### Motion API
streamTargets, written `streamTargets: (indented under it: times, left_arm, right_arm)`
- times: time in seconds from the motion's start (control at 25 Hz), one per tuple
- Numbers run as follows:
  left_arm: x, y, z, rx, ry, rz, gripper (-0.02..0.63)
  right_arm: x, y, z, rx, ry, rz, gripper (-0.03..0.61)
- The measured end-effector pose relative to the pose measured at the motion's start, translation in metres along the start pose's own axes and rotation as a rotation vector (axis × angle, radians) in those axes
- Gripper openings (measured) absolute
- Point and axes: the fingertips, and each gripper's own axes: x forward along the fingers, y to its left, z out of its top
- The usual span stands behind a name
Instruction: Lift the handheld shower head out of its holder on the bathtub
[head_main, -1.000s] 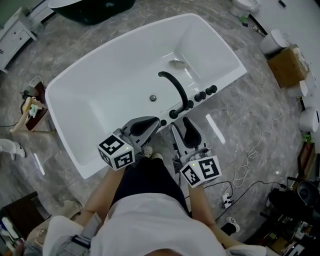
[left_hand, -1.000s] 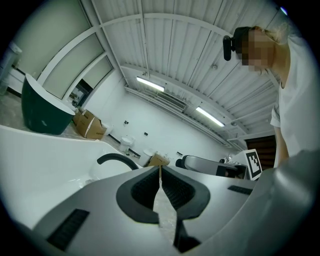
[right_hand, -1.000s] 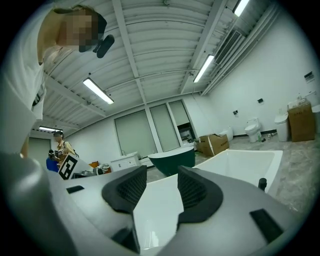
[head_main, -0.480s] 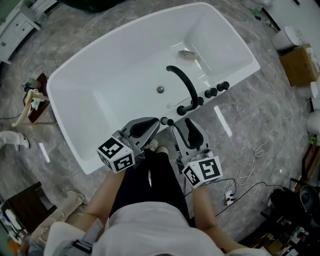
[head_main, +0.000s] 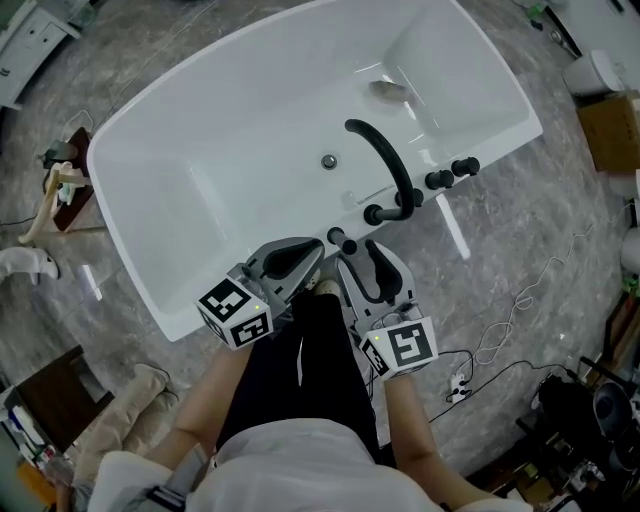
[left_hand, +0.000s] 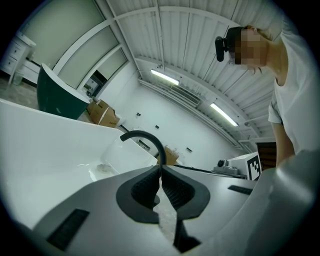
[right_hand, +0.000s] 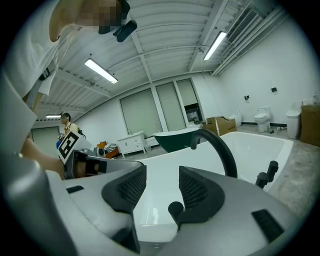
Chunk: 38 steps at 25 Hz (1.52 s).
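Note:
The handheld shower head (head_main: 340, 239) is a small black knob-like piece standing in its holder on the white bathtub's (head_main: 180, 320) near rim. In the right gripper view the shower head (right_hand: 175, 208) shows low between the jaws. My right gripper (head_main: 362, 255) is open just in front of it, its jaws (right_hand: 162, 182) apart and holding nothing. My left gripper (head_main: 316, 252) sits to the left of the holder, its pads pressed together (left_hand: 160, 172) with nothing between them. The black curved faucet spout (head_main: 383, 160) rises behind the holder.
Two black knobs (head_main: 450, 174) stand on the rim to the right of the spout base (head_main: 375, 213). A drain (head_main: 329, 161) lies in the tub floor. A wooden stand (head_main: 55, 195) is on the floor at left, cables (head_main: 500, 335) at right, a cardboard box (head_main: 612, 130) far right.
The head view has shifted, so the tub sits higher and further right in the picture. Both grippers stay at the near rim by the holder, their jaws as before.

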Motion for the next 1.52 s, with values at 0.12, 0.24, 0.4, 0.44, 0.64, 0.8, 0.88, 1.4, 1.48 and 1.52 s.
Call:
streamTargets:
  times: [0.12,0.24,0.4,0.44,0.64,0.8,0.88,1.4,1.48,1.52]
  left_arm:
    - [0.001,0.011,-0.009,-0.011,0.008,0.008,0.02]
    - [0.004,0.018,-0.018,-0.016,0.016,0.01,0.02]
    - [0.004,0.029,-0.03,-0.039,0.009,0.021,0.02]
    - [0.005,0.033,-0.033,-0.044,0.007,0.025,0.02]
    - [0.01,0.047,-0.049,-0.071,0.013,0.04,0.02]
    - [0.012,0.055,-0.06,-0.07,0.026,0.043,0.02]
    - [0.012,0.059,-0.066,-0.072,0.036,0.047,0.02]
    - [0.017,0.087,-0.107,-0.136,0.029,0.071,0.02]
    - [0.017,0.09,-0.114,-0.14,0.037,0.071,0.02]
    - [0.017,0.092,-0.117,-0.142,0.041,0.072,0.02]
  right_arm:
    - [0.007,-0.004,-0.01,-0.006,0.017,0.004,0.19]
    - [0.009,-0.008,-0.02,0.001,0.025,0.003,0.19]
    - [0.014,-0.01,-0.037,0.002,0.049,0.002,0.19]
    - [0.016,-0.011,-0.041,0.003,0.056,0.0,0.19]
    - [0.024,-0.02,-0.059,0.002,0.081,-0.001,0.19]
    - [0.033,-0.02,-0.073,-0.043,0.109,0.013,0.192]
    - [0.038,-0.02,-0.079,-0.049,0.114,0.018,0.19]
    - [0.063,-0.033,-0.125,-0.088,0.154,0.005,0.19]
    - [0.068,-0.035,-0.131,-0.084,0.157,0.01,0.19]
    - [0.07,-0.035,-0.135,-0.088,0.161,0.015,0.19]
